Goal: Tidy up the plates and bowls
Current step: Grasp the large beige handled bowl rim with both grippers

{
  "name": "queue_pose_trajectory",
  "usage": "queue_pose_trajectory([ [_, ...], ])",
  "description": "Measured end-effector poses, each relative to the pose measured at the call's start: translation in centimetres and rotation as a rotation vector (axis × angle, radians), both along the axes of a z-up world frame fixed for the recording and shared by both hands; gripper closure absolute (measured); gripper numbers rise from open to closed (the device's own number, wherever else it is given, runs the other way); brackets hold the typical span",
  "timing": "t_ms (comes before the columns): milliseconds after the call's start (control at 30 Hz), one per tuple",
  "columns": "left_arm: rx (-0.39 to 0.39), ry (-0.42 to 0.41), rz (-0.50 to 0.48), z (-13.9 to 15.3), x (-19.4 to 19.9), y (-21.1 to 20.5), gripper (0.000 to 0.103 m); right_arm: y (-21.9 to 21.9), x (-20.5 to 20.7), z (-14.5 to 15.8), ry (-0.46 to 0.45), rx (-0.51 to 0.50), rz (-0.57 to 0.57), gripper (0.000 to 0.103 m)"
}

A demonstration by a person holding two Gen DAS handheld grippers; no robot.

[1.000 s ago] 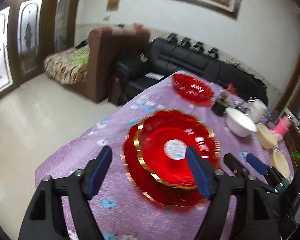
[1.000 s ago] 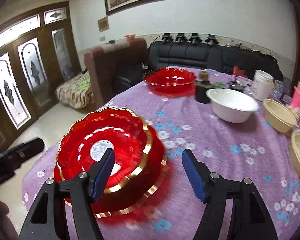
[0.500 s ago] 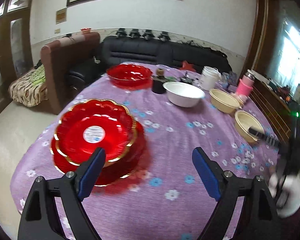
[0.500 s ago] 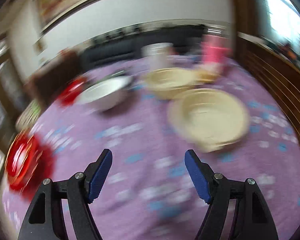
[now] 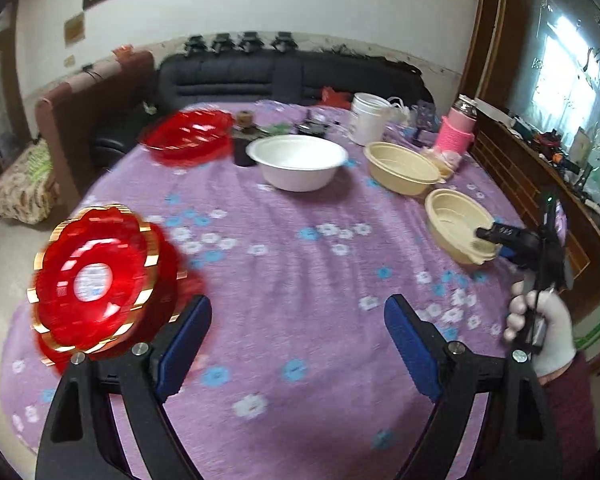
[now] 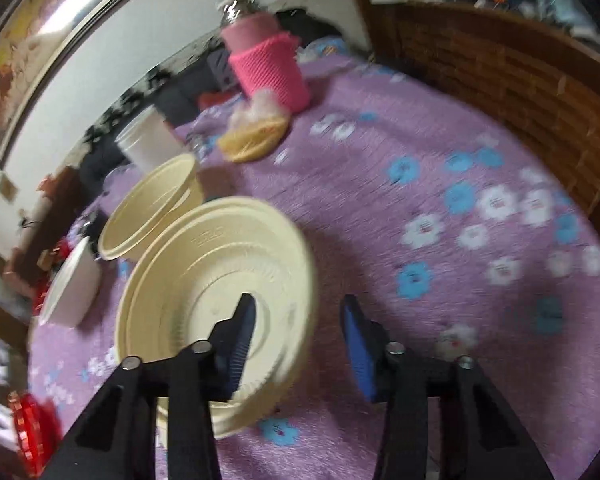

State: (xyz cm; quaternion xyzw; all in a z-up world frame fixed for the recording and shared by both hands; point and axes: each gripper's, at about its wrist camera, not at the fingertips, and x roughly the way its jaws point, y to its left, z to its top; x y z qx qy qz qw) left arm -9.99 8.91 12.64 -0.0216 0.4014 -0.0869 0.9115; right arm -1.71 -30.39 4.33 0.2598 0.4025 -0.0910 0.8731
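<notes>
A cream bowl [image 6: 204,280] sits near the table's right side, also in the left wrist view [image 5: 454,222]. My right gripper [image 6: 298,320] is open, its left finger inside the bowl and its right finger outside the rim; it shows in the left wrist view [image 5: 500,242]. A second cream bowl [image 5: 400,168] and a white bowl [image 5: 298,162] stand farther back. Stacked red plates with gold rims [image 5: 96,280] lie at the left. My left gripper [image 5: 298,336] is open and empty above the purple cloth.
A red dish [image 5: 188,138] sits at the far left of the table. A pink-sleeved bottle [image 6: 266,68], a white tub [image 5: 368,118] and small clutter stand at the back. A wooden cabinet [image 6: 500,64] borders the right; sofas behind.
My right gripper has swung right and down to the near cream bowl, one finger now inside it. My left view has shifted right, leaving the red plates at the left edge.
</notes>
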Motion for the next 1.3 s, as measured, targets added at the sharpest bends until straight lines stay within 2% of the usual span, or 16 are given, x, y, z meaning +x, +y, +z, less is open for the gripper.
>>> queue_pose_trajectory([
  [33, -0.009, 0.014, -0.010, -0.3, 0.9, -0.7, 0.015, 0.2, 0.1, -0.2, -0.001, 0.007, 0.013, 0.063],
  [100, -0.015, 0.032, -0.022, -0.9, 2.2, -2.1, 0.015, 0.6, 0.3, -0.8, 0.012, 0.006, 0.034, 0.087],
  [267, -0.033, 0.080, -0.048, -2.5, 5.0, -4.7, 0.015, 1.5, -0.1, -0.4, -0.034, 0.092, 0.125, 0.093],
  [367, -0.034, 0.099, -0.044, -3.5, 6.5, -5.7, 0.015, 3.2, 0.1, 0.0, -0.056, 0.174, 0.239, 0.093],
  [500, -0.045, 0.153, -0.040, -5.4, 9.4, -6.8, 0.016, 6.1, 0.5, -0.9, -0.014, 0.233, 0.352, 0.093],
  [667, -0.068, 0.264, -0.061, -8.1, 12.5, -8.5, 0.017, 8.7, 0.5, -0.8, 0.002, 0.115, 0.390, 0.093],
  [700, -0.065, 0.267, -0.071, -8.3, 12.7, -8.9, 0.024, 9.0, 0.4, -0.7, -0.001, 0.094, 0.396, 0.093],
  [733, -0.048, 0.269, -0.091, -8.5, 12.8, -9.5, 0.045, 9.6, 0.2, -0.6, -0.006, 0.071, 0.403, 0.093],
  [767, -0.028, 0.274, -0.105, -8.7, 12.9, -10.0, 0.060, 9.9, 0.1, -0.6, -0.007, 0.057, 0.407, 0.093],
  [800, -0.011, 0.287, -0.116, -9.0, 12.9, -10.5, 0.087, 10.3, 0.1, -0.7, -0.005, 0.043, 0.414, 0.093],
  [833, -0.001, 0.293, -0.108, -9.1, 12.8, -10.6, 0.089, 10.7, 0.2, -0.8, -0.004, 0.036, 0.420, 0.093],
  [933, -0.016, 0.275, -0.071, -9.0, 11.9, -9.8, 0.089, 11.3, 0.2, -0.6, -0.015, -0.015, 0.432, 0.093],
  [1100, -0.005, 0.236, -0.054, -7.6, 8.9, -7.6, 0.088, 13.1, -0.7, 0.1, -0.060, -0.012, 0.485, 0.092],
  [1200, -0.004, 0.211, -0.046, -6.1, 7.0, -5.1, 0.086, 15.1, -1.8, 1.6, -0.094, -0.017, 0.508, 0.092],
  [1300, 0.002, 0.144, -0.009, -3.7, 5.5, -1.7, 0.079, 19.0, -2.9, 4.2, -0.134, -0.028, 0.544, 0.092],
])
